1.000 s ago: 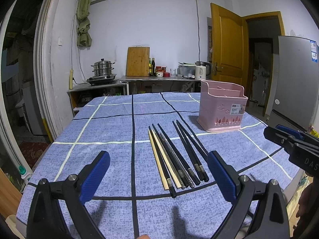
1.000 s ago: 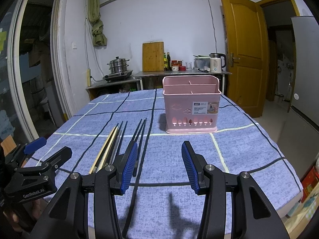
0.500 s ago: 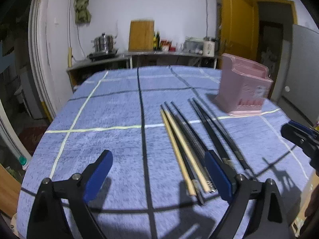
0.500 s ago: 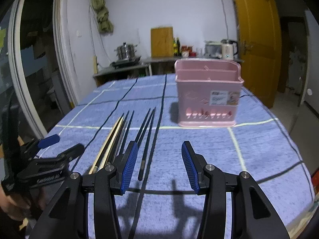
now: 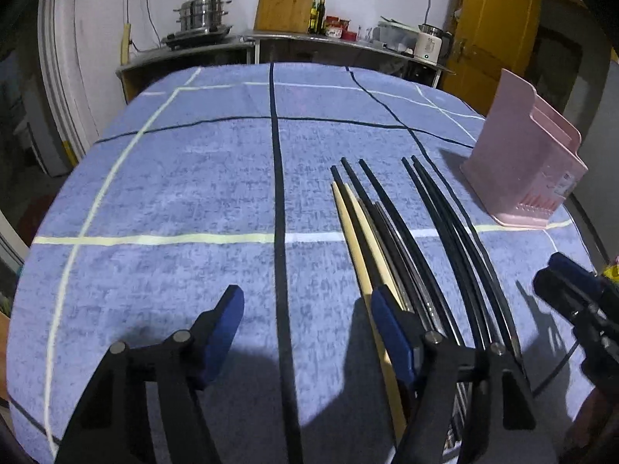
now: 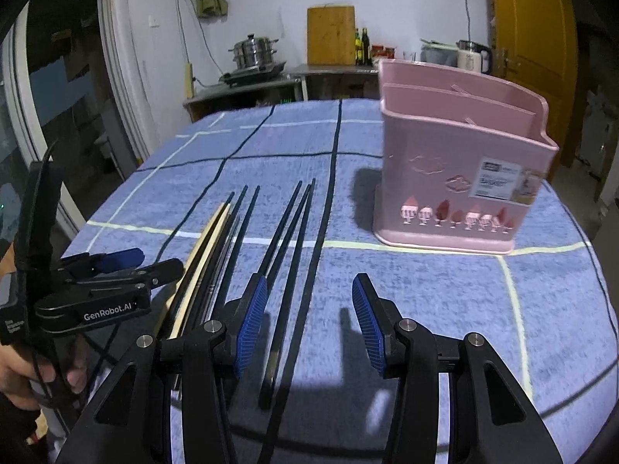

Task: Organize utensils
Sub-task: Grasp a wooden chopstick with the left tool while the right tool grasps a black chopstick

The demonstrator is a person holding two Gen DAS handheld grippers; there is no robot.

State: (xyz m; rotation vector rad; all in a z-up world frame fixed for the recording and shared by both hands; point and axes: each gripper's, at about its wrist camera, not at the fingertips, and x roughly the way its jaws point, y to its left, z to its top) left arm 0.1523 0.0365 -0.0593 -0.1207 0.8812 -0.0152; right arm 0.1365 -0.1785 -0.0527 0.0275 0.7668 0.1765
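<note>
Several black chopsticks (image 5: 437,232) and two pale wooden chopsticks (image 5: 358,239) lie side by side on the blue checked tablecloth (image 5: 185,193). A pink utensil basket (image 6: 460,178) stands upright to their right; it also shows in the left wrist view (image 5: 526,170). My left gripper (image 5: 309,321) is open and empty, low over the cloth, its right finger over the near ends of the wooden chopsticks. My right gripper (image 6: 309,317) is open and empty, straddling the near ends of a black pair (image 6: 286,224). The left gripper also shows in the right wrist view (image 6: 151,266).
A kitchen counter (image 6: 271,77) with a steel pot, cutting board, bottles and kettle stands beyond the table's far edge. A yellow door (image 6: 530,38) is at the back right. A glass door frame runs along the left side.
Both grippers have moved forward and down toward the chopsticks. The left gripper's fingers stand closer together than a second ago. The basket and chopsticks have not moved.
</note>
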